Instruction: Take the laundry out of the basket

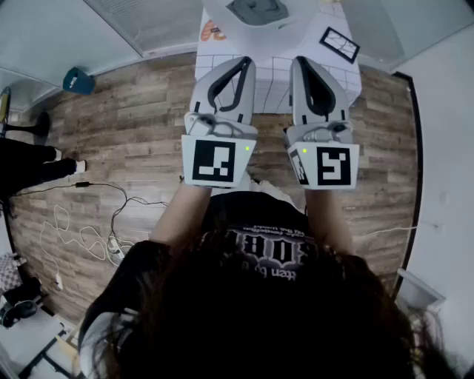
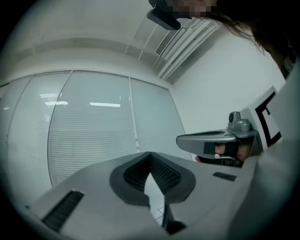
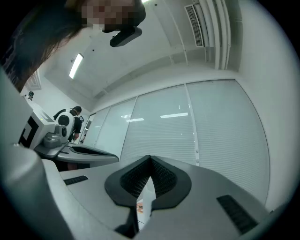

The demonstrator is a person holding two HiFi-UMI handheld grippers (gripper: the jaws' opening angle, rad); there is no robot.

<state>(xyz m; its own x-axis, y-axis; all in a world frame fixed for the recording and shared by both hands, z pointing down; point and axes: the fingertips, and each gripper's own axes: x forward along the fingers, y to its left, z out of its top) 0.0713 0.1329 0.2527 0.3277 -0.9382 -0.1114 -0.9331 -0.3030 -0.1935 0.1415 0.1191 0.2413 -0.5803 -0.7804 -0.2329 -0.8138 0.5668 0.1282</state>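
Note:
No laundry shows in any view. In the head view both grippers are held side by side at chest height, pointing away from me toward a white, grid-patterned table [image 1: 275, 89]. My left gripper [image 1: 246, 64] is shut with nothing between its jaws. My right gripper [image 1: 302, 64] is likewise shut and empty. In the left gripper view the left gripper [image 2: 150, 155] points at window blinds, with the right gripper's body [image 2: 220, 139] beside it. The right gripper [image 3: 150, 159] also faces blinds in its own view. A grey-and-white object [image 1: 256, 9] sits at the table's far end; I cannot tell what it is.
On the table lie a black-framed card [image 1: 339, 43] and an orange-printed item [image 1: 212, 31]. Cables and a power strip [image 1: 111, 248] trail over the wood floor at left, near a teal object [image 1: 78, 80] and a person's legs [image 1: 29, 159]. A white wall stands at right.

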